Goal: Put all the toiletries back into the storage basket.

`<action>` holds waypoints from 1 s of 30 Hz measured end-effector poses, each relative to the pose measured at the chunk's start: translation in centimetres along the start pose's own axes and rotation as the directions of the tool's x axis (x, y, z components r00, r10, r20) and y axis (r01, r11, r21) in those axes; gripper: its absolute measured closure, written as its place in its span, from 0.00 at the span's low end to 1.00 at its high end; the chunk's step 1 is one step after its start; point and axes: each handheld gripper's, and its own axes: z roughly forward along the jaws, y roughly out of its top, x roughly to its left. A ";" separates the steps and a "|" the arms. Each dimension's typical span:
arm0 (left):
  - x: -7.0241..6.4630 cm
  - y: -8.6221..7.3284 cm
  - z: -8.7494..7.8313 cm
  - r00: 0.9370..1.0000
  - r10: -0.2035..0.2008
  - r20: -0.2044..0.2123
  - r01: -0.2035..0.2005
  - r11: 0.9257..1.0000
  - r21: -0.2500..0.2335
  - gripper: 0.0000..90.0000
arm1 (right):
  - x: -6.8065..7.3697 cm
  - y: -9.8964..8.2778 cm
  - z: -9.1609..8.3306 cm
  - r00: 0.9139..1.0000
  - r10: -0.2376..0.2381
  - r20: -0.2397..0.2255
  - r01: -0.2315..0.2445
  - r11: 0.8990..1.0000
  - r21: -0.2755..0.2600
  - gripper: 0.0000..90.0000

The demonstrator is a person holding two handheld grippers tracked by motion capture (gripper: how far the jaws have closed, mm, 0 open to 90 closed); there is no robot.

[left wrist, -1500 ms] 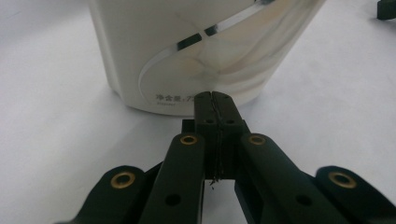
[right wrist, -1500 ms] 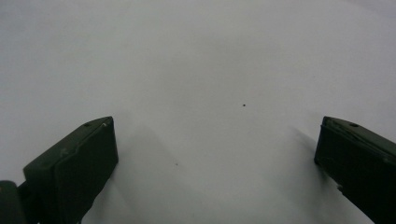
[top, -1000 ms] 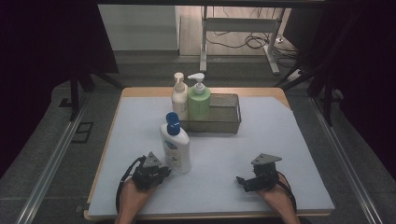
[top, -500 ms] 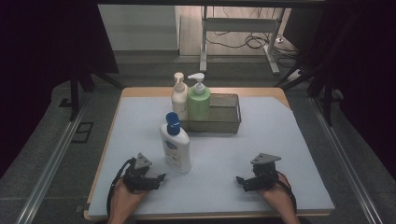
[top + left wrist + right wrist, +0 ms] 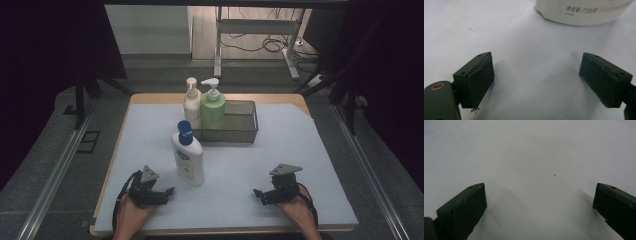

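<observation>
table [image 5: 320,150], bottle [image 5: 188,159] beside left hand-held gripper [image 5: 167,191]

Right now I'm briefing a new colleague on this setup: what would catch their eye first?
The white lotion bottle with a blue cap standing alone mid-table, just beyond the open left gripper. Behind it, a cream pump bottle and a green pump bottle stand at the left end of a metal basket.

I'm working in what looks like a lab: dark curtains [image 5: 50,60] flank my covered worktop [image 5: 300,150], with loose cables [image 5: 260,45] beneath a metal desk frame [image 5: 255,30] at twelve o'clock.
</observation>
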 end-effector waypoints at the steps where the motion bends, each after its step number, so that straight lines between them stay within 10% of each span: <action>1: 0.0 0.0 0.0 1.000 0.000 0.000 0.000 1.000 0.000 0.14 | 0.0 0.1 -0.1 1.000 0.002 -0.002 -0.002 1.000 -0.002 0.00; 30: 0.2 -0.2 -0.2 1.000 0.004 0.003 -0.004 1.000 0.006 0.13 | 2.9 5.3 -1.8 0.987 -0.108 -0.117 0.092 0.986 -0.141 0.00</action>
